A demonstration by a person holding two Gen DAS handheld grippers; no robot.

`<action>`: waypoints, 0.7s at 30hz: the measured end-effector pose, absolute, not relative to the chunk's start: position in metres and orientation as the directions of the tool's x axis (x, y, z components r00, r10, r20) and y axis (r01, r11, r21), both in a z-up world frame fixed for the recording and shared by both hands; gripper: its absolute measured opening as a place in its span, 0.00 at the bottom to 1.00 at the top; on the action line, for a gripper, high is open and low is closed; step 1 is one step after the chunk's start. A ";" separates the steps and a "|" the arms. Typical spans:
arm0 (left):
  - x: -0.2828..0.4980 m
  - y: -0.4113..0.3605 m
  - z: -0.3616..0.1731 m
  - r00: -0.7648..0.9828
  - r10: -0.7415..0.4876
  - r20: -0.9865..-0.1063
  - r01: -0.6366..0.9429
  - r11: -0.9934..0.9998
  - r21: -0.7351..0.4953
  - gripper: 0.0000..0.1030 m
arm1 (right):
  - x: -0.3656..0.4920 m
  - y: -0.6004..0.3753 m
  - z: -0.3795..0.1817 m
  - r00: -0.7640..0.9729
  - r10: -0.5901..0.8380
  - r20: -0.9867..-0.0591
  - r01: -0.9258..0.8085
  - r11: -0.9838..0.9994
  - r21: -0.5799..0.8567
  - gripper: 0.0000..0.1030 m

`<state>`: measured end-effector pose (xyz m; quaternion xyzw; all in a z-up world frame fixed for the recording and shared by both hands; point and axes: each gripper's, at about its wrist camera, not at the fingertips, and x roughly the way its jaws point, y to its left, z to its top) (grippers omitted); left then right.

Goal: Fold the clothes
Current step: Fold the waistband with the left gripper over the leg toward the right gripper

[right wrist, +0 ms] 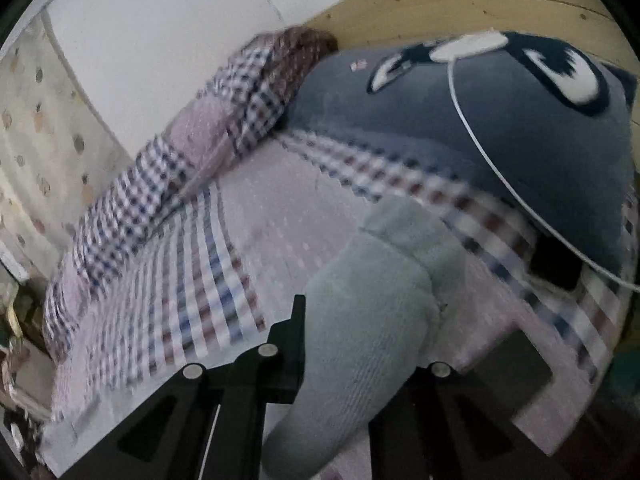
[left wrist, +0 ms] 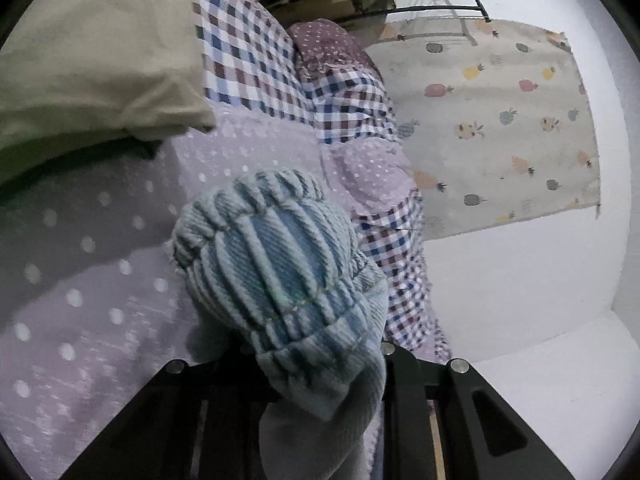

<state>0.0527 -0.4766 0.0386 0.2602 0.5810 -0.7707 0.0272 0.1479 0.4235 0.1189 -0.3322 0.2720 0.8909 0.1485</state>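
A pale blue garment with a gathered, ribbed elastic waistband (left wrist: 276, 264) fills the middle of the left wrist view. My left gripper (left wrist: 316, 360) is shut on it, and the cloth bunches over the fingers and hides their tips. In the right wrist view the same pale blue fleecy cloth (right wrist: 368, 304) hangs between the fingers of my right gripper (right wrist: 360, 344), which is shut on it. One black finger (right wrist: 294, 332) shows to the left of the cloth; the other is covered. The garment is held above a bed.
The bed has a lilac dotted and checked cover (left wrist: 100, 280) (right wrist: 224, 248). A beige pillow (left wrist: 92, 60) lies at upper left. A dark blue plush cushion (right wrist: 500, 128) with a white cable across it lies against a wooden headboard (right wrist: 460, 4). A pineapple-print cloth (left wrist: 508, 120) hangs on the white wall.
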 end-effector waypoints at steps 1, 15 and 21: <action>0.055 -0.477 0.039 -0.857 0.255 -0.447 0.356 -0.333 -0.873 0.23 | 0.153 0.423 0.110 -0.709 0.078 -0.701 -0.453 -0.813 0.367 0.08; 0.104 -0.449 0.094 -0.819 -0.051 -0.571 0.489 -0.581 -0.651 0.49 | 0.205 0.470 0.133 -0.610 0.217 -0.763 -0.552 -0.806 0.212 0.57; 0.141 -0.420 0.147 -0.840 -0.267 -0.472 0.506 -0.698 -0.507 0.82 | 0.131 0.452 0.135 -0.601 0.075 -0.795 -0.315 -0.937 0.149 0.66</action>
